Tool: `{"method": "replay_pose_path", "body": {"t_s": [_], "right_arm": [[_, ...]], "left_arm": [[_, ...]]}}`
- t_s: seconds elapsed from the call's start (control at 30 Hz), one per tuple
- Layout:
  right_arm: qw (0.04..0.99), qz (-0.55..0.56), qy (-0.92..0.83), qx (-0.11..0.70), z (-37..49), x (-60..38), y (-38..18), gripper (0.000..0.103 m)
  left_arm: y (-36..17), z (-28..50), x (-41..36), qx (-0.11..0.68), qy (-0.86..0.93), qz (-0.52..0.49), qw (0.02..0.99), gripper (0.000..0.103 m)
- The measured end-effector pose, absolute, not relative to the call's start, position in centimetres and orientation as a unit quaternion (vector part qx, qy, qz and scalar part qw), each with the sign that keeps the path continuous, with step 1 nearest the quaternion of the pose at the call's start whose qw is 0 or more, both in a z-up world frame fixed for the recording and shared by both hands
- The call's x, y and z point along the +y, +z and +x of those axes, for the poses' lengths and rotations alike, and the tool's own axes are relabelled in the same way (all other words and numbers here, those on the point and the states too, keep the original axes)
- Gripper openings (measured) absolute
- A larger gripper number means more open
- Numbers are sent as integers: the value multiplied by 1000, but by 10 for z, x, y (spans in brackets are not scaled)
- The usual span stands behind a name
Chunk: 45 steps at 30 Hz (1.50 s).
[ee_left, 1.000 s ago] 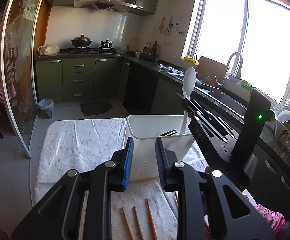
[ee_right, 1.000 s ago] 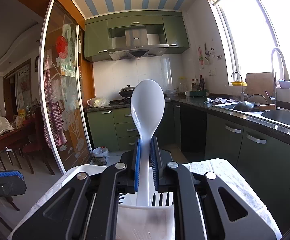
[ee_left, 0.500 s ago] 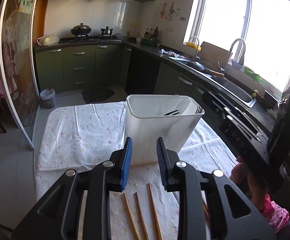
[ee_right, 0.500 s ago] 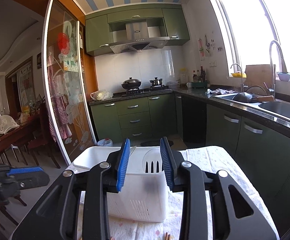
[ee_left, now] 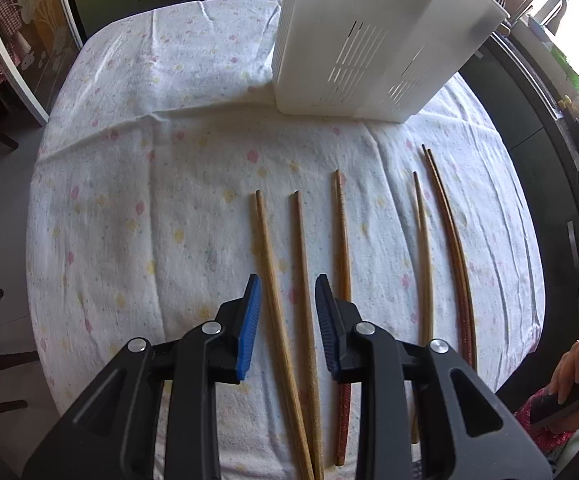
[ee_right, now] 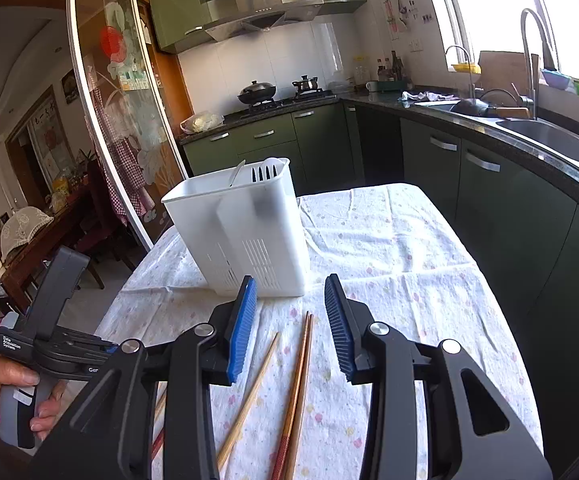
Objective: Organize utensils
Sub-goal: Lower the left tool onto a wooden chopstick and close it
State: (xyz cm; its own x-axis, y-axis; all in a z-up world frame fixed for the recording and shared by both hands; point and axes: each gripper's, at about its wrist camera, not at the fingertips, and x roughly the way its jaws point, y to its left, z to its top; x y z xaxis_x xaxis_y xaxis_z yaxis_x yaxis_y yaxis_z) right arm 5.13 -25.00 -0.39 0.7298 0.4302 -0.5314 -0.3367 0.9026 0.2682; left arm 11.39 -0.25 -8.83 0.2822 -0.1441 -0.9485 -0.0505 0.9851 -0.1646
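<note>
Six chopsticks [ee_left: 301, 280] lie side by side on the cloth-covered tabletop [ee_left: 149, 160] near a white utensil caddy [ee_left: 369, 40]. Left tool [ee_left: 287, 312] hangs over two chopsticks, jaws apart and empty; right tool [ee_right: 291, 320] likewise spread, holding nothing.

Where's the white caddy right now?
In both views the white caddy stands upright on the tablecloth, just beyond the chopsticks, ahead of both open grippers.

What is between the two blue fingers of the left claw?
In the left wrist view, the open left claw hovers over two light wooden chopsticks on the flowery tablecloth. Both show in its gap, ungripped.
</note>
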Motion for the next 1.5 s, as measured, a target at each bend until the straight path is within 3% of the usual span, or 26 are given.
{"method": "replay_pose_path", "body": {"t_s": [0.5, 0.63, 0.73, 0.93, 1.1, 1.5], "right_arm": [[916, 99, 224, 319, 49, -254, 3, 41], [914, 97, 226, 323, 49, -252, 2, 42], [907, 86, 231, 343, 51, -248, -1, 50], [868, 81, 258, 417, 66, -240, -21, 50], [829, 49, 283, 479, 70, -213, -47, 25], [821, -12, 217, 527, 72, -164, -96, 24]], "left_arm": [[-104, 104, -22, 631, 32, -44, 774, 21], [-105, 108, -26, 630, 35, -38, 775, 9], [-105, 110, -30, 628, 31, -32, 777, 7], [-100, 109, -18, 620, 15, -60, 782, 7], [-80, 101, -8, 580, 2, -70, 811, 7], [-65, 99, 1, 555, -24, -81, 827, 7]]}}
